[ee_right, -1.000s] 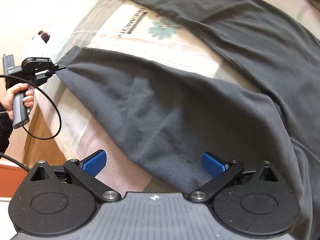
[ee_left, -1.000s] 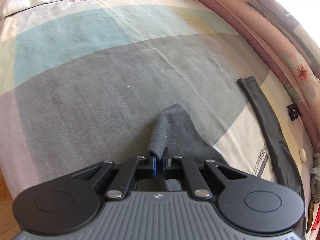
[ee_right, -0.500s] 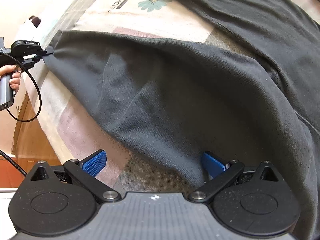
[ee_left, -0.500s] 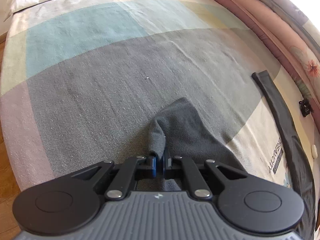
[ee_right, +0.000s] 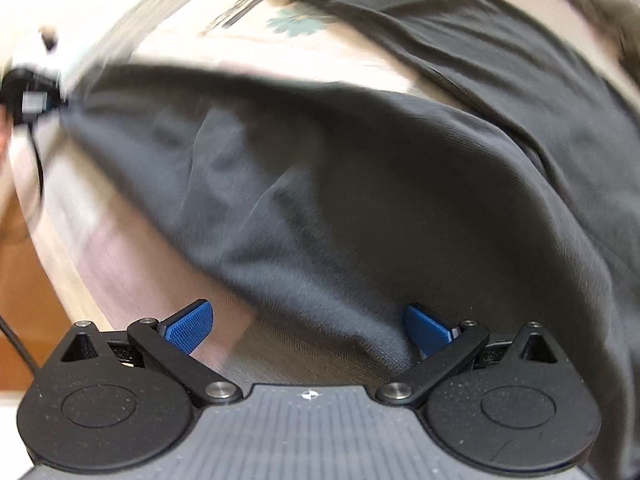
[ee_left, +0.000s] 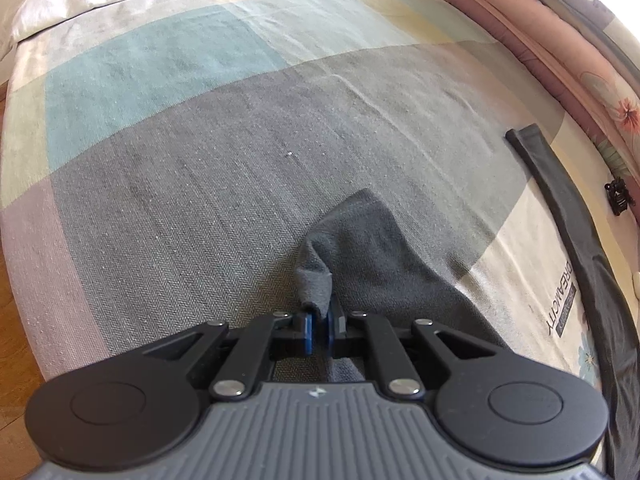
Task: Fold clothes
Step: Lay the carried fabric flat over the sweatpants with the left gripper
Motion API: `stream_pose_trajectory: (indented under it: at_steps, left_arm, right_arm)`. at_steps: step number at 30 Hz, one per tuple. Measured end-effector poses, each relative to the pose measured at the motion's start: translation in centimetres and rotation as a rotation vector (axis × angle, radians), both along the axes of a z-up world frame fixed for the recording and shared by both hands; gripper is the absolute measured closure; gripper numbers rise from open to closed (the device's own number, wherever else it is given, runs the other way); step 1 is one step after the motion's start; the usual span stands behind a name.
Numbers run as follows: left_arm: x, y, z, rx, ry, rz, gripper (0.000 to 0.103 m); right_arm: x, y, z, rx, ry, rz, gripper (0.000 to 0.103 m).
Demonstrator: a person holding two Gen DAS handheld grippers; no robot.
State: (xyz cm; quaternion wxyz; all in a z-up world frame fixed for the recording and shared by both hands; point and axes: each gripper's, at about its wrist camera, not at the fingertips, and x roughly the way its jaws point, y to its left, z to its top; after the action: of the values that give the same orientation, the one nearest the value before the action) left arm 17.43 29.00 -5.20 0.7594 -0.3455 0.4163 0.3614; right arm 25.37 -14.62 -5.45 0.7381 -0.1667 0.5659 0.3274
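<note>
Here, dark grey clothes (ee_right: 360, 200) spread on bed (ee_left: 200, 160), left gripper (ee_left: 318, 326) pinching a rolled corner, right gripper (ee_right: 308, 328) wide open, holding nothing.

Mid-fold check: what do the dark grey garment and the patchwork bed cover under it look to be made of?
Dark grey garment: looks like soft matte knit, likely cotton jersey or fleece; it drapes in loose wrinkles, and its pinched corner shows a fuzzy surface. Patchwork bed cover: flat woven cloth, probably cotton; fine diagonal weave lines show, no sheen.
</note>
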Motion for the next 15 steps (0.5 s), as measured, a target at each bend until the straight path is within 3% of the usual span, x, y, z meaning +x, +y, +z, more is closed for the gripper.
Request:
stream_pose_trajectory:
  at_steps: [4,7,11,15]
  left_arm:
    - [0.2,0.0,0.1,0.001,0.018,-0.005,0.094]
    - [0.7,0.1,0.2,0.002,0.043,-0.016,0.094]
    - [1.4,0.1,0.3,0.007,0.081,-0.024,0.093]
    - [2.2,-0.1,0.5,0.031,0.128,-0.039,0.093]
  right_arm:
    - [-1.6,0.5,0.0,-0.068,-0.077,0.12,0.0]
    - [-0.3,-1.8,1.0,0.005,-0.007,0.057,0.0]
    - [1.2,-7.4,2.3,0.108,0.085,-0.124,0.0]
    - [-0.3,-11.8,2.3,0.12,0.114,-0.226,0.0]
